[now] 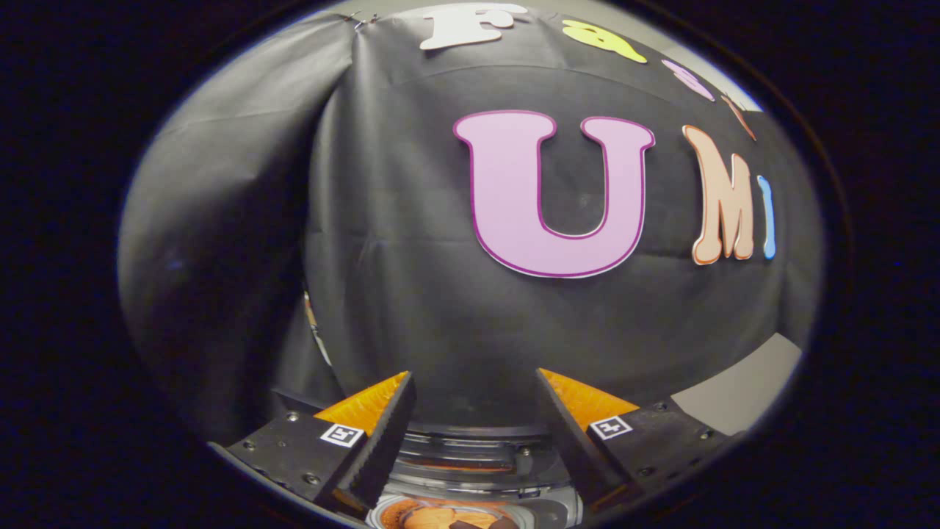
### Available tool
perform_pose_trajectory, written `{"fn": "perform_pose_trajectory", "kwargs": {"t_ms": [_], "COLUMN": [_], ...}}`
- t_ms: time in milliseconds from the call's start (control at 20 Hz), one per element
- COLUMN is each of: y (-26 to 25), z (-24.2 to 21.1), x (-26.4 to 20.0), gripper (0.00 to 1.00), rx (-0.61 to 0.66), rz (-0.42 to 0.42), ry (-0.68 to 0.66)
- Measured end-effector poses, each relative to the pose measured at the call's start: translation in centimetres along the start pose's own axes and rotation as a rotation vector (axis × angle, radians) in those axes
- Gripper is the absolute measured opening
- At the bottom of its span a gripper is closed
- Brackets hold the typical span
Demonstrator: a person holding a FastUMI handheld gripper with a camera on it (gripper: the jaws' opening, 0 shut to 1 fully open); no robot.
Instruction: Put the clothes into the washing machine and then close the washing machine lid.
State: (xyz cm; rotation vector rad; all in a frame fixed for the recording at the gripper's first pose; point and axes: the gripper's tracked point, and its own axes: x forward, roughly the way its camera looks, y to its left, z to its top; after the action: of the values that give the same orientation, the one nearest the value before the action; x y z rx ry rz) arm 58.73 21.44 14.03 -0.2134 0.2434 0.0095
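In the gripper view, the gripper (476,382) is seen with its jaws wide apart, and nothing is held between them. The two fingers (382,433) are raised in front of the black cloth wall (411,279) of the booth. Below and between the fingers, the top of the washing machine (470,459) is seen, with a dark round rim and grey parts. At the lowest part, between the fingers and nearer than the rim, an orange cloth (440,518) is seen inside a round opening of the machine. The lid cannot be told apart clearly. To the right, beyond the right finger, a pale grey surface (742,393) is seen.
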Motion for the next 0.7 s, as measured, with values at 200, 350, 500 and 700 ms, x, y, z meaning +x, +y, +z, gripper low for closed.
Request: {"fn": "perform_pose_trajectory", "kwargs": {"t_ms": [200,350,500,700], "y": [0.4,0.1,-0.1,0.2], "z": [-2.1,-3.7,-3.5,-3.3], "x": [2.0,2.7,2.6,2.7], "gripper": [0.96,0.95,0.95,0.96], "rx": [0.001,0.034,0.051,0.072], "rz": [-0.022,-0.052,-0.039,-0.032], "ry": [0.052,0.122,0.08,0.076]}}
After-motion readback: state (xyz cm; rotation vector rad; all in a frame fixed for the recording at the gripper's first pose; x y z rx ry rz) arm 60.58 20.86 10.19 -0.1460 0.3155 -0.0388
